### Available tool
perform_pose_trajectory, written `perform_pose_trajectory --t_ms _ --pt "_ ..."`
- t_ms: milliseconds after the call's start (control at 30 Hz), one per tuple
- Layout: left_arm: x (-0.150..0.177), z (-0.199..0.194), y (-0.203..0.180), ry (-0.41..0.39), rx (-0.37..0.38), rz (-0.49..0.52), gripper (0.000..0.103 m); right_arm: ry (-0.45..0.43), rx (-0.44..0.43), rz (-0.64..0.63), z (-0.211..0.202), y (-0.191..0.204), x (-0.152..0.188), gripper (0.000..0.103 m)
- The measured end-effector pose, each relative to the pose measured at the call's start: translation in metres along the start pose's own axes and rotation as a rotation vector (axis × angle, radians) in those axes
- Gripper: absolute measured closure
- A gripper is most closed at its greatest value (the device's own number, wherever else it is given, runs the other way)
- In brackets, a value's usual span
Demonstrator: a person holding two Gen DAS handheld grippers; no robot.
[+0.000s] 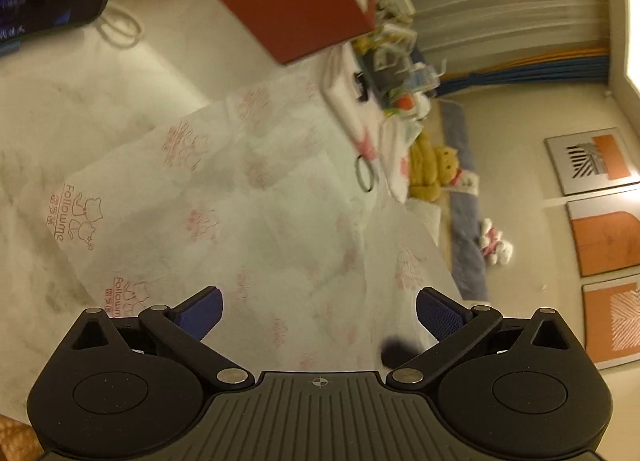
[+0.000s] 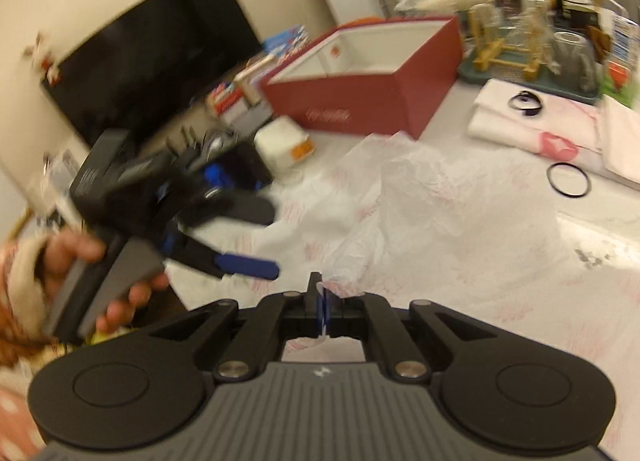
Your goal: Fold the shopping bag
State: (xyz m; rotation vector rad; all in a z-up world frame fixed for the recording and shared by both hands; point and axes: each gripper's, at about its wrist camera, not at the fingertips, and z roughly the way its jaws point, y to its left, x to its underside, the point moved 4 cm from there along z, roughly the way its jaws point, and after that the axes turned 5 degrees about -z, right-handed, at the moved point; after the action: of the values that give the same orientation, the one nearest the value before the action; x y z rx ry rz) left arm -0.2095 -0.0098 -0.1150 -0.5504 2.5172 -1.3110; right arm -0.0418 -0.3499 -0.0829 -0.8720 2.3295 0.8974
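white crinkled shopping bag with red printed logos point(image 1: 256, 197) lies spread across my pale table top point(image 1: 80, 109), one part bunched up and lifted. my right gripper point(image 2: 322, 303) is pinched closed on a raised edge of that bag. my left gripper point(image 1: 319, 315) hangs over the bag with its blue-padded fingers point(image 1: 200, 313) spread wide, holding nothing. beyond sit an open dark red cardboard box point(image 2: 372, 77) and a thin black ring point(image 2: 568, 179).

white bag point(image 1: 248, 197) with pink logo print, dark red box point(image 2: 372, 81), blue gripper pads point(image 1: 202, 313), black hair tie point(image 2: 568, 179)
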Motion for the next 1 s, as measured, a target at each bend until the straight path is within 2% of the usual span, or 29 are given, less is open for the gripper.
perform_pose_trajectory --t_ms 67,133,200,233,300,433,567,700,733,800,833,867,933,1000 --pt "-0.001 0.012 -0.003 0.027 -0.016 0.014 0.0 0.03 0.008 -0.086 0.011 0.017 0.003 0.095" --pt "-0.003 0.021 -0.007 0.05 0.001 0.013 0.0 0.05 0.018 -0.163 0.024 0.031 0.007 0.081" --pt "-0.008 0.029 -0.01 0.066 0.006 0.009 0.0 0.064 0.029 -0.2 0.026 0.04 0.013 0.049" --pt "-0.01 0.032 -0.011 0.075 0.007 0.01 0.0 0.062 0.037 -0.204 0.024 0.041 0.016 0.046" --pt "-0.011 0.037 -0.013 0.097 0.003 0.019 0.0 0.02 0.043 -0.178 0.011 0.038 0.016 0.045" --pt "-0.012 0.047 -0.016 0.142 -0.006 0.037 0.0 -0.092 0.037 -0.03 -0.028 0.017 0.021 0.041" --pt "-0.013 0.056 -0.018 0.186 -0.015 0.054 0.0 -0.19 0.121 0.166 -0.072 -0.016 0.051 0.038" --pt "-0.014 0.066 -0.021 0.23 -0.023 0.072 0.0 -0.224 0.225 0.308 -0.108 -0.046 0.091 0.038" --pt "-0.013 0.067 -0.022 0.235 -0.042 0.087 0.006 -0.22 0.254 0.33 -0.112 -0.051 0.101 0.038" --pt "-0.012 0.068 -0.026 0.23 -0.124 0.149 0.05 -0.211 0.297 0.38 -0.118 -0.06 0.12 0.038" --pt "-0.011 0.069 -0.028 0.228 -0.165 0.179 0.09 -0.209 0.316 0.411 -0.12 -0.065 0.13 0.038" --pt "-0.009 0.069 -0.03 0.229 -0.188 0.208 0.101 -0.209 0.332 0.447 -0.12 -0.07 0.139 0.038" --pt "-0.004 0.069 -0.036 0.242 -0.191 0.258 0.101 -0.225 0.351 0.516 -0.123 -0.078 0.154 0.038" --pt "-0.004 0.062 -0.05 0.218 -0.174 0.286 0.101 -0.251 0.365 0.588 -0.127 -0.086 0.168 0.038"
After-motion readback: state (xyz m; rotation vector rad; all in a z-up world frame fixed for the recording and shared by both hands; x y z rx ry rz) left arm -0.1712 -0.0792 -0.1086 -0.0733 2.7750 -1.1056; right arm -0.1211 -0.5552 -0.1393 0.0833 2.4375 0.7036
